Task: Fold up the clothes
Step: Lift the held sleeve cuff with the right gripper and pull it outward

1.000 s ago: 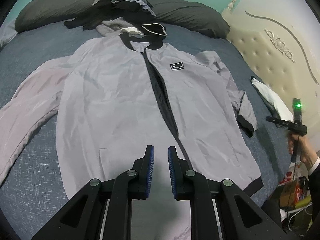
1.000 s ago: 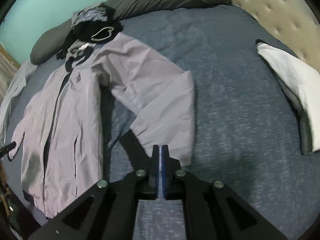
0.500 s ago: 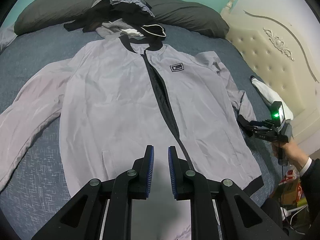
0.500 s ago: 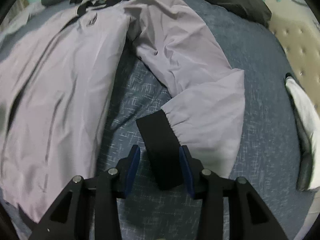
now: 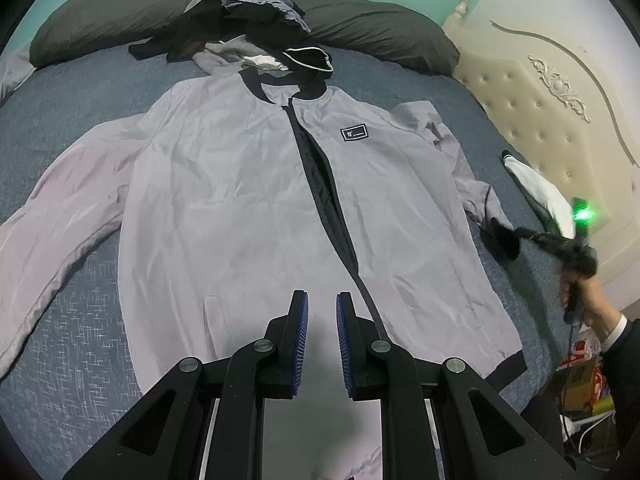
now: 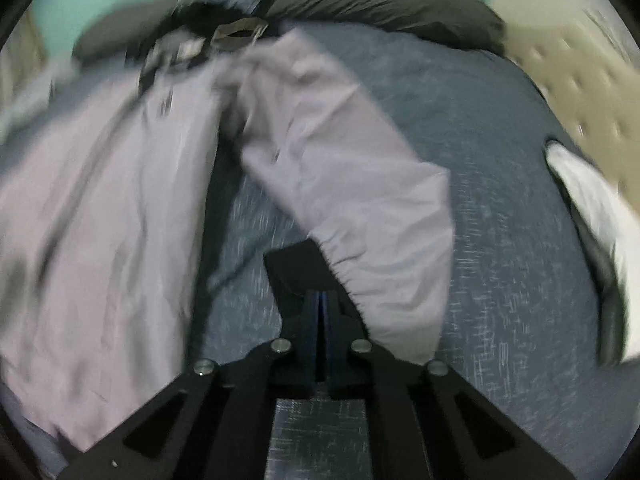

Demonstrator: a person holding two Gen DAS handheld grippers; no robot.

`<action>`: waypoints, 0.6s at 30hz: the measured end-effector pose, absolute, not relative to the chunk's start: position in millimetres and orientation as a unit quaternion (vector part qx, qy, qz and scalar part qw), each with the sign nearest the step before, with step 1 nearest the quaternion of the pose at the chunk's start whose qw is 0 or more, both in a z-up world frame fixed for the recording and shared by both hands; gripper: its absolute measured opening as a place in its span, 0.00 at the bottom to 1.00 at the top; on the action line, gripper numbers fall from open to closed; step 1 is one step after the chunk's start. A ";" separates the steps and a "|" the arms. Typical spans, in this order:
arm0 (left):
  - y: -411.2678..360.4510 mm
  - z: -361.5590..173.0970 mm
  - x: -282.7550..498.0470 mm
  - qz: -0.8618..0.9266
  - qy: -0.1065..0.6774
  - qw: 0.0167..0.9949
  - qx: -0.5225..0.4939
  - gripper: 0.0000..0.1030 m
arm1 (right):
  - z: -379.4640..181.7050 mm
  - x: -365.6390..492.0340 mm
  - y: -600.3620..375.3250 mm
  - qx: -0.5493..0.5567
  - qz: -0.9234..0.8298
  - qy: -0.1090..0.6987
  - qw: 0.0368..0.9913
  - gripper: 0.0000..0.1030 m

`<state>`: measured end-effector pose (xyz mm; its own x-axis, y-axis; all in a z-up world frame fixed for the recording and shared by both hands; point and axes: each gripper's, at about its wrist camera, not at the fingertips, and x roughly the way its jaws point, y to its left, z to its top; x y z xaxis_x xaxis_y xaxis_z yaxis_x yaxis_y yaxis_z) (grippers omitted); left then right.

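R gripper [image 6: 320, 312] jaws just closed, clamped on black cuff [image 6: 296, 268] that sat between them half a sec ago. Jacket [image 5: 248, 200] lay flat on bed [image 5: 72, 344], ahead of L gripper [image 5: 322, 336], jaws slightly apart, empty. Sleeve fold-in prob. next.

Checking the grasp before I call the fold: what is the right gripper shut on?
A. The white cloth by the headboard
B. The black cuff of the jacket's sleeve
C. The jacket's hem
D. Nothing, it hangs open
B. In the right wrist view the right gripper has just closed and its pads pinch the black cuff at the end of the grey sleeve; the left wrist view shows the cuff lifted off the bed.
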<state>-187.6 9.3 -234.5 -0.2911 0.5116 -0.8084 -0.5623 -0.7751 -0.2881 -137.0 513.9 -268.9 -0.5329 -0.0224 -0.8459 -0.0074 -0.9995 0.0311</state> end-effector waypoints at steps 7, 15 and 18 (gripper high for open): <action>14.1 -229.3 -183.6 0.803 0.028 0.334 -0.493 0.15 | -222.1 -101.7 616.2 0.418 -0.888 -0.185 -0.043 0.02; 32.1 -228.5 -177.2 0.799 0.042 0.337 -0.496 0.15 | -234.1 -53.9 697.6 0.392 -0.870 -0.283 -0.100 0.00; 40.2 -229.3 -174.5 0.796 0.051 0.339 -0.498 0.15 | -251.5 -45.3 711.9 0.391 -0.860 -0.309 -0.105 0.00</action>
<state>-174.5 40.2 -229.3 -0.2733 0.4895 -0.8281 -0.5907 -0.7648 -0.2572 -45.3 711.9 -251.5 -0.6715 -0.0612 -0.7385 -0.4224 -0.7872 0.4493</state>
